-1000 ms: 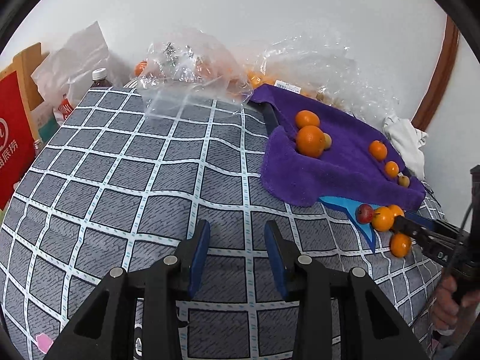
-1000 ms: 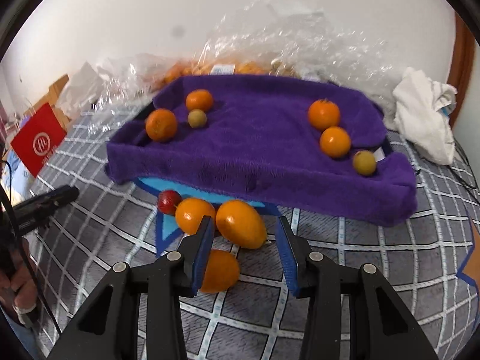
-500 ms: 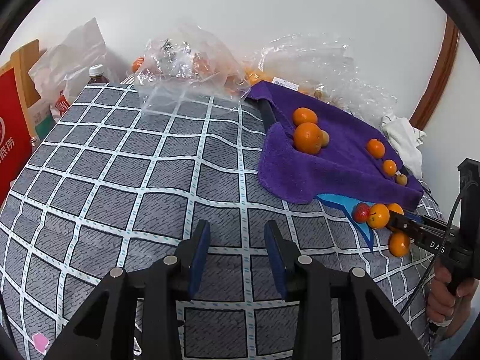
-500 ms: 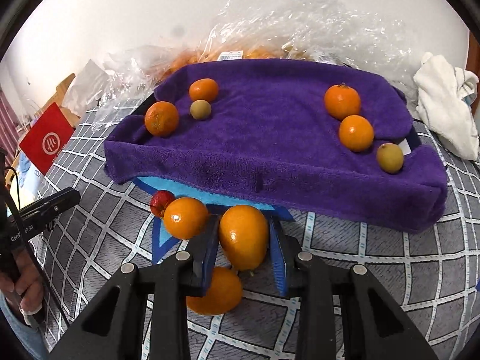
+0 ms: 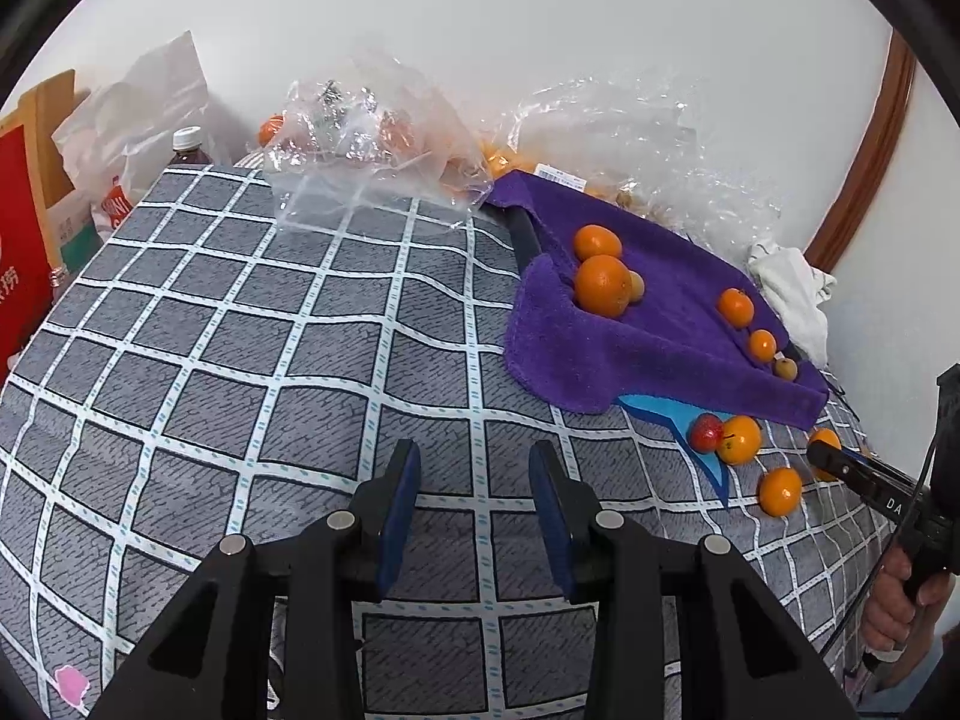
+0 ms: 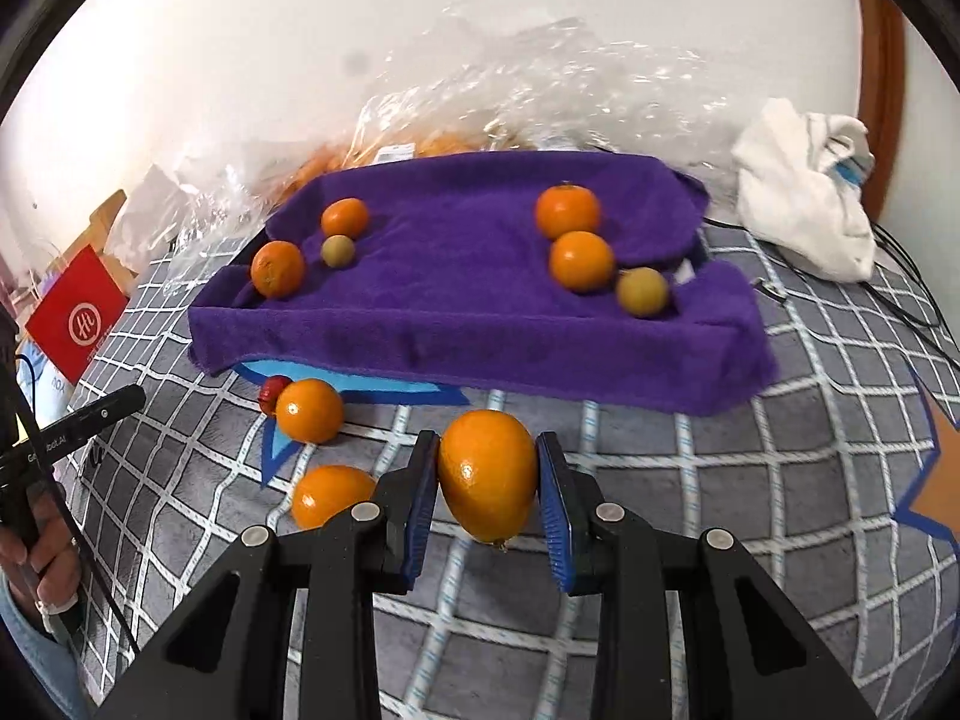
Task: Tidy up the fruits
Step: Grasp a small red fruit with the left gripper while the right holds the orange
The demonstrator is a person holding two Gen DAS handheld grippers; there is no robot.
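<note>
My right gripper [image 6: 487, 480] is shut on an oval orange fruit [image 6: 487, 462], held just above the checked bedspread in front of a purple towel-lined tray [image 6: 468, 330]. The towel carries two groups of three fruits, one at its left [image 6: 277, 269] and one at its right [image 6: 581, 260]. Two loose oranges [image 6: 309, 417] [image 6: 330, 495] and a small red fruit [image 6: 273, 390] lie left of the held one. My left gripper [image 5: 474, 480] hovers open over bare bedspread, nothing between its fingers. From there the tray [image 5: 660, 360] and the right gripper [image 5: 840, 462] lie to the right.
Crumpled clear plastic bags [image 5: 372, 138] with more oranges sit behind the tray by the wall. A white cloth [image 6: 804, 192] lies at the right, a red box [image 6: 75, 321] and a bottle [image 5: 187, 147] at the left. A hand [image 6: 36, 546] holds the left gripper's handle.
The right gripper's jaws closed on the oval orange, then carried it a little to the right, away from the other loose fruit. The left gripper stayed where it was.
</note>
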